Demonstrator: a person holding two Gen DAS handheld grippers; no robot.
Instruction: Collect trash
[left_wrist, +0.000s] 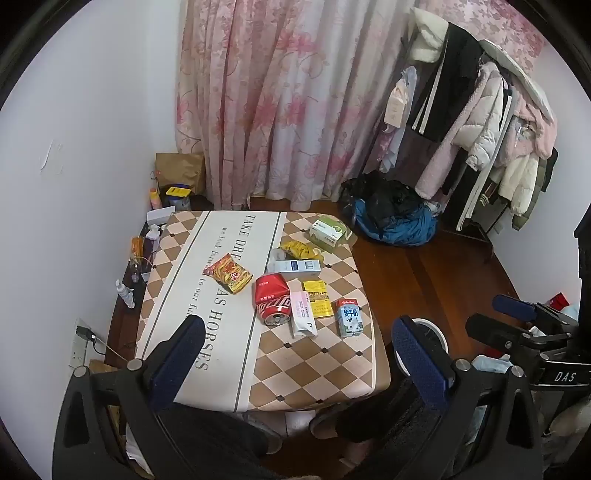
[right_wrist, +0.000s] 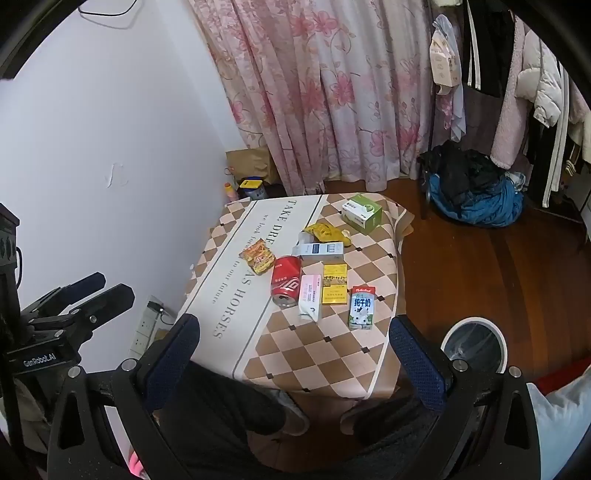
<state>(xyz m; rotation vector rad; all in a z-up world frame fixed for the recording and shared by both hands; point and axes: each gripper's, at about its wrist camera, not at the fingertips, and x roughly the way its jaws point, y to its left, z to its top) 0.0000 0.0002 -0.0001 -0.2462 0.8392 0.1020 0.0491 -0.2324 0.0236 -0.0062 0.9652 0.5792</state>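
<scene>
Trash lies on a small table with a checked cloth (left_wrist: 317, 365) (right_wrist: 325, 365): a crushed red can (left_wrist: 271, 299) (right_wrist: 286, 280), a red-yellow snack wrapper (left_wrist: 229, 273) (right_wrist: 258, 256), a milk carton (left_wrist: 349, 317) (right_wrist: 361, 308), a yellow box (left_wrist: 317, 298) (right_wrist: 334, 284), a pink-white packet (left_wrist: 302, 314) (right_wrist: 309, 297), a blue-white box (left_wrist: 298, 266) (right_wrist: 319, 249), a yellow wrapper (left_wrist: 297, 249) (right_wrist: 325, 232) and a green box (left_wrist: 329, 230) (right_wrist: 362, 212). My left gripper (left_wrist: 299, 358) is open and empty above the table's near edge. My right gripper (right_wrist: 295, 358) is open and empty, to the right of the left one.
A white-rimmed bin (right_wrist: 476, 347) (left_wrist: 430, 334) stands on the wood floor right of the table. Bottles and a paper bag (left_wrist: 181, 171) sit by the left wall. A clothes rack (left_wrist: 487, 122) and a blue-black clothes pile (left_wrist: 391, 214) stand at the right. Pink curtains hang behind.
</scene>
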